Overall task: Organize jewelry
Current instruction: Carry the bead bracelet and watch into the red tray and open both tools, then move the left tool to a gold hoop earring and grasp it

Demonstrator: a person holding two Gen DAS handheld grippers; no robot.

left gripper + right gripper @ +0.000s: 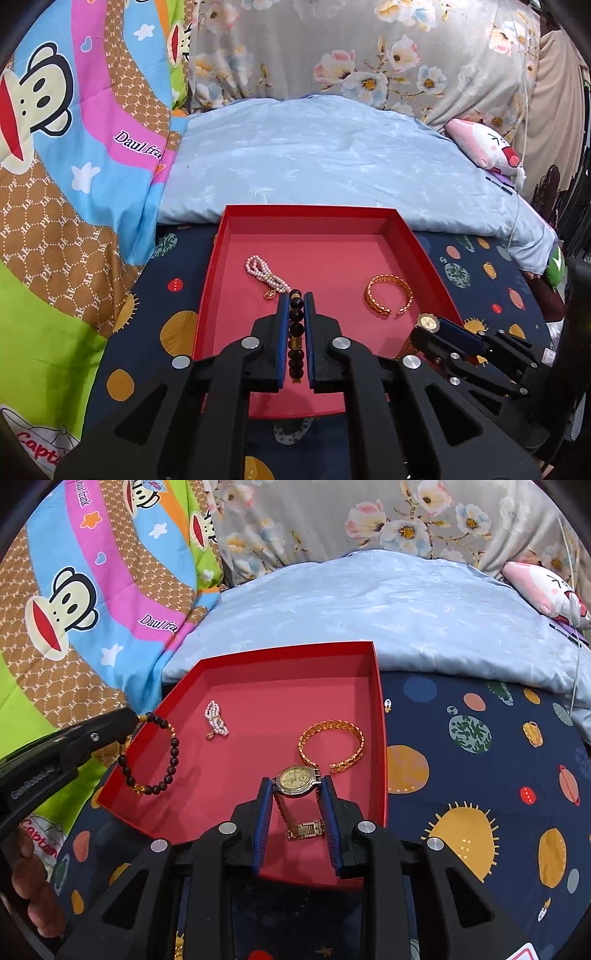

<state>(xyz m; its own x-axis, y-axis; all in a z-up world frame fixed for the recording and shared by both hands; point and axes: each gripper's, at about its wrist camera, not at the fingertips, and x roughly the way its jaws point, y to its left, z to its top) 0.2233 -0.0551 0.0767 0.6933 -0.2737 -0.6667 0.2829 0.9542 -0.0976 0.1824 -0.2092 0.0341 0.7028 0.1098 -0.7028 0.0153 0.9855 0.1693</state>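
Observation:
A red tray (pixel 310 211) (pixel 288 650) lies on the navy planet-print sheet. My left gripper (pixel 295 299) is shut on a dark bead bracelet (pixel 296 325), held over the tray's near left part. In the right wrist view that bracelet (pixel 173 746) hangs from the left gripper (pixel 133 718) above the tray's left rim. My right gripper (pixel 296 784) is shut on a gold watch (pixel 293 776) by its case, the band dangling over the tray floor. From the left wrist view the watch (pixel 427 320) sits at the tray's right rim. A pearl bracelet (pixel 264 273) (pixel 216 720) and a gold bangle (pixel 388 295) (pixel 332 746) lie in the tray.
A pale blue quilt (pixel 325 158) rises behind the tray, with floral fabric beyond it. A monkey-print blanket (pixel 74 166) fills the left side. A pink plush toy (pixel 484 147) and a white cable lie at the right. A hand (pixel 26 878) shows at the lower left.

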